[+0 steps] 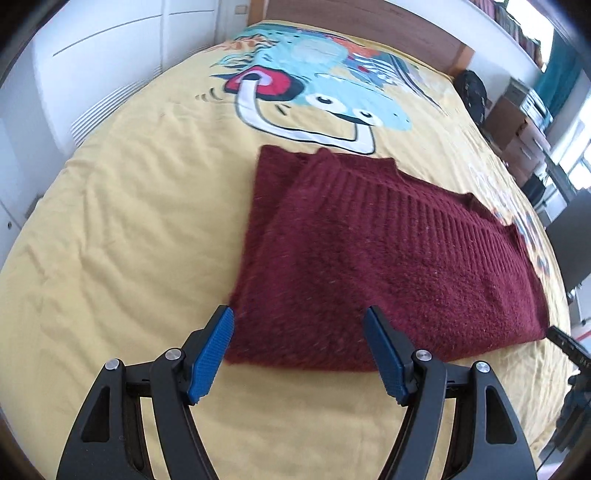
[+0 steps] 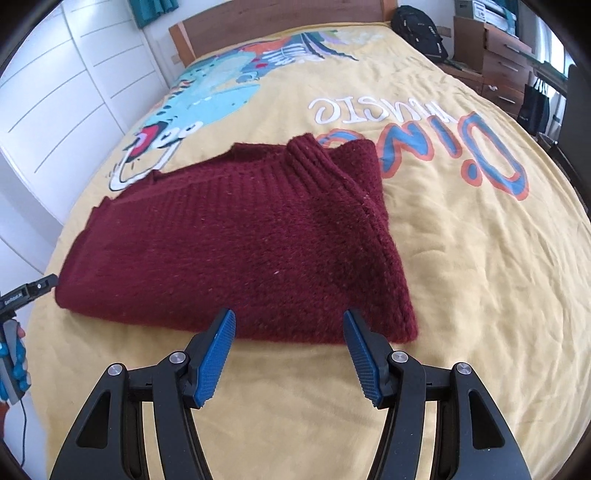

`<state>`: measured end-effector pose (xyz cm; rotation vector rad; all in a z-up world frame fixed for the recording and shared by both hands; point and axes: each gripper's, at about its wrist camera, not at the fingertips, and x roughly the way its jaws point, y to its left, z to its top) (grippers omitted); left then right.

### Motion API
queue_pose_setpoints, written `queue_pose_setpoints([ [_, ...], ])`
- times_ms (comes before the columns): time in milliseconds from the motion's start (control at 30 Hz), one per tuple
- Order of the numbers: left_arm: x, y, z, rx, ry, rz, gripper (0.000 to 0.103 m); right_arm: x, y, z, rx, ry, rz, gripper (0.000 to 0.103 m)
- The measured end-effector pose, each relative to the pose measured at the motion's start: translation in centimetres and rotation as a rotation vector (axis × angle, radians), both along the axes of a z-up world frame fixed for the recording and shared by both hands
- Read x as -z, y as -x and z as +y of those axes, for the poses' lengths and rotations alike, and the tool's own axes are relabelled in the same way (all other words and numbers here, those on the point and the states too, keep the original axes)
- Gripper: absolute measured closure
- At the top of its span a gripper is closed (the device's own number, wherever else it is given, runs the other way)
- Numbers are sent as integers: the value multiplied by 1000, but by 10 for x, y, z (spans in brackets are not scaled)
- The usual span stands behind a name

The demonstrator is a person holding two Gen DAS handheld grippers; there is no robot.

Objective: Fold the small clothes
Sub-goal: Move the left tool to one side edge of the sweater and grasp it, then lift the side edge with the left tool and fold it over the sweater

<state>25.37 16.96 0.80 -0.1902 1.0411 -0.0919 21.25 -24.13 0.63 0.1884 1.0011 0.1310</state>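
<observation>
1. A dark red, fuzzy knitted sweater (image 1: 369, 258) lies partly folded on the yellow bedspread printed with a blue cartoon dinosaur (image 1: 110, 221). Its ribbed band runs across the top layer, and the near folded edge faces both grippers.

2. The left gripper (image 1: 299, 350) hangs above the left part of that near edge, its blue-padded fingers (image 1: 212, 350) standing well apart and holding nothing; the cloth shows between them but the pads do not press on it.

3. The right gripper (image 2: 290, 350) sits the same way over the right part of the near edge: jaws wide, empty, tips just short of the knit.

4. The step in hand looks like taking the near edge at two points for another fold. To do it well, each gripper should come down squarely over the edge and catch every layer, not just the top one, since the thick wool will slip and bunch if only half is pinched.

5. Both ends should rise and travel together, so the fold lands straight.

6. The right end of the sweater is bulky, with a ribbed cuff or collar (image 2: 314, 162) humped up; it may spring open.

7. Around the bed: white wardrobe doors (image 2: 55, 92), a wooden headboard (image 2: 280, 26), a black backpack (image 2: 419, 31) and wooden drawers (image 2: 506, 59). None of these lies in the way; the bedspread around the sweater is free.
</observation>
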Motion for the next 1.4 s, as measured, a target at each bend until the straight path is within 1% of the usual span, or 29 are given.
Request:
queue_pose_setpoints([
  [133,1,2,15,-28,34,18,35,-4,9,10,-20,-2,-6,40],
  [333,12,-4,32,-51,124,60,35,-4,15,24,-50,15,-1,40],
  [500,20,-23,43,-42,177,83,35,-3,11,31,-64,21,4,40],
  [667,32,-46,52,-41,207,111,35,2,1,38,-82,34,16,40],
  [733,38,-53,55,-31,224,125,34,5,-4,41,-88,38,24,40],
  [867,54,-62,62,-7,306,160,26,13,-13,48,-102,49,40,40],
  [933,58,-65,66,6,342,167,24,17,-17,52,-115,61,46,40],
  [1100,58,-69,66,61,409,188,24,21,-23,54,-121,61,47,40],
  [1133,58,-69,63,71,422,195,25,22,-23,54,-121,60,47,40],
  [1200,57,-67,58,93,413,206,28,22,-22,54,-123,61,47,40],
  [1233,55,-67,56,97,405,207,33,22,-22,53,-123,61,47,40],
  [1267,54,-66,56,94,401,208,45,22,-21,52,-121,58,46,40],
  [1300,53,-65,56,90,407,207,53,22,-20,52,-120,56,46,40],
  [1333,51,-64,56,85,416,205,69,21,-19,50,-118,53,45,40],
  [1367,48,-62,57,78,421,200,75,21,-18,49,-116,50,44,40],
  [1400,44,-61,57,73,411,194,76,20,-17,48,-113,47,42,40],
])
